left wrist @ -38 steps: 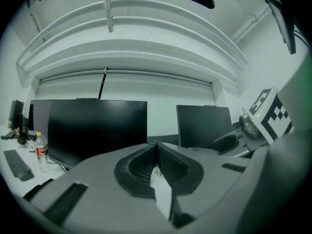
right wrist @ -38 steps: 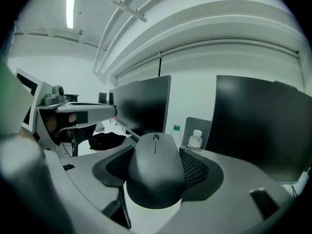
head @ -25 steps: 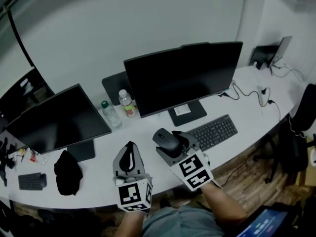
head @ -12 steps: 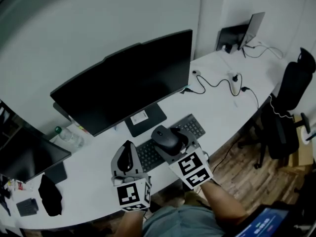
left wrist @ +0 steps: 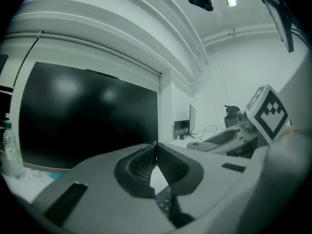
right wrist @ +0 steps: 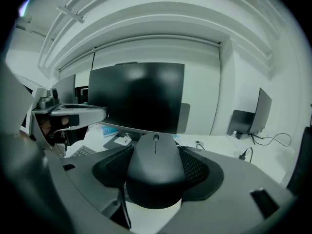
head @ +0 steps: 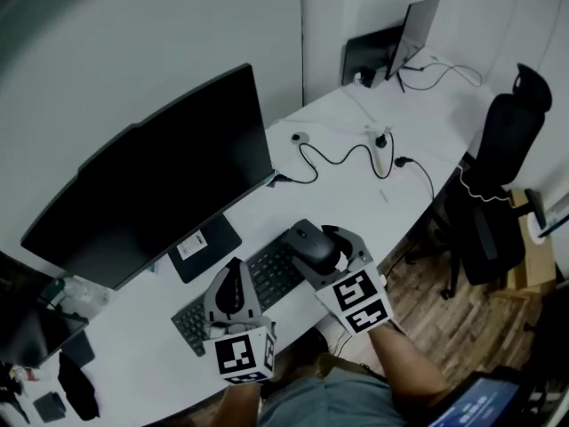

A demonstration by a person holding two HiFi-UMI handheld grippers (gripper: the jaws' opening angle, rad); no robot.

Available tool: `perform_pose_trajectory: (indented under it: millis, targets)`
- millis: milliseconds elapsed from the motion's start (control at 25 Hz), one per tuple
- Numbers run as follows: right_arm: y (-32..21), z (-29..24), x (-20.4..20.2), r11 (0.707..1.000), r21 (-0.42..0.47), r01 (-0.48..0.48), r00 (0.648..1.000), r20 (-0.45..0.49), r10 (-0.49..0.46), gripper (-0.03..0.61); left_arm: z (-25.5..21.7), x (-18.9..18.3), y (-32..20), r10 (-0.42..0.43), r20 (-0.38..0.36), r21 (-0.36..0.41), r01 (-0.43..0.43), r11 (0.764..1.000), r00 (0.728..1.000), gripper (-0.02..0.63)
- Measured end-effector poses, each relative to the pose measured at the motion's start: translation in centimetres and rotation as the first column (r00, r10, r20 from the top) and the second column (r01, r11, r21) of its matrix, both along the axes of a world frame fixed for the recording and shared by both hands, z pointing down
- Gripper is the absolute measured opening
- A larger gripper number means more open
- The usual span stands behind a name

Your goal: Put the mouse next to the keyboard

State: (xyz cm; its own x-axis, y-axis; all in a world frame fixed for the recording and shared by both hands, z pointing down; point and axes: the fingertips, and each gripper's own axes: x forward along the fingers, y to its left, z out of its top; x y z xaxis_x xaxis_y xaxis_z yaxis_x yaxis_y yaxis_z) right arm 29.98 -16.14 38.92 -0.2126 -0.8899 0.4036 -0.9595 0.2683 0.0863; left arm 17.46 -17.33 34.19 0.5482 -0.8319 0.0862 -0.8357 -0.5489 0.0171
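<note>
A dark grey mouse (head: 310,248) (right wrist: 155,168) sits between the jaws of my right gripper (head: 322,245) (right wrist: 156,172), which is shut on its sides and holds it in the air over the right end of the black keyboard (head: 253,285). The keyboard lies on the white desk (head: 351,181), in front of the big dark monitor (head: 156,176). My left gripper (head: 233,289) (left wrist: 155,155) hovers over the keyboard's middle with its jaws shut and nothing between them.
A monitor stand base (head: 203,246) sits behind the keyboard. Cables and plugs (head: 378,145) trail over the desk to the right, toward a laptop on a stand (head: 391,44) at the far corner. A black office chair (head: 496,176) stands at the desk's right edge.
The head view has swung right along the desk: monitor and keyboard slid left in the frame. Both grippers keep their places in view; the right one still holds the mouse.
</note>
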Motion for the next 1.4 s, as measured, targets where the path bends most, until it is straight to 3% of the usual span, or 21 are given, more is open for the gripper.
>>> perform_pose_trajectory:
  millis: [360, 560, 720, 1400]
  targets:
    - [-2.2, 2.4, 6.5, 0.999, -0.043, -0.026, 1.0, 0.011, 0.027, 0.302, 1.6, 5.2, -1.9, 0.003, 0.019, -0.032, -0.003, 0.999, 1.0, 0.005]
    - [-3.4, 5.3, 7.1, 0.995, -0.099, -0.002, 1.0, 0.02, 0.004, 0.302, 3.2, 5.7, -2.8, -0.009, 0.043, -0.046, 0.011, 0.999, 0.999, 0.005]
    - [-4.5, 8.0, 7.0, 0.989, -0.144, 0.012, 1.0, 0.028, -0.008, 0.302, 4.8, 5.5, -3.4, -0.025, 0.056, -0.111, 0.031, 0.993, 0.998, 0.005]
    - [-6.9, 18.3, 7.8, 0.948, -0.317, 0.022, 0.999, 0.032, -0.013, 0.302, 11.5, 4.4, -5.8, -0.047, 0.116, -0.241, 0.074, 0.968, 0.992, 0.005]
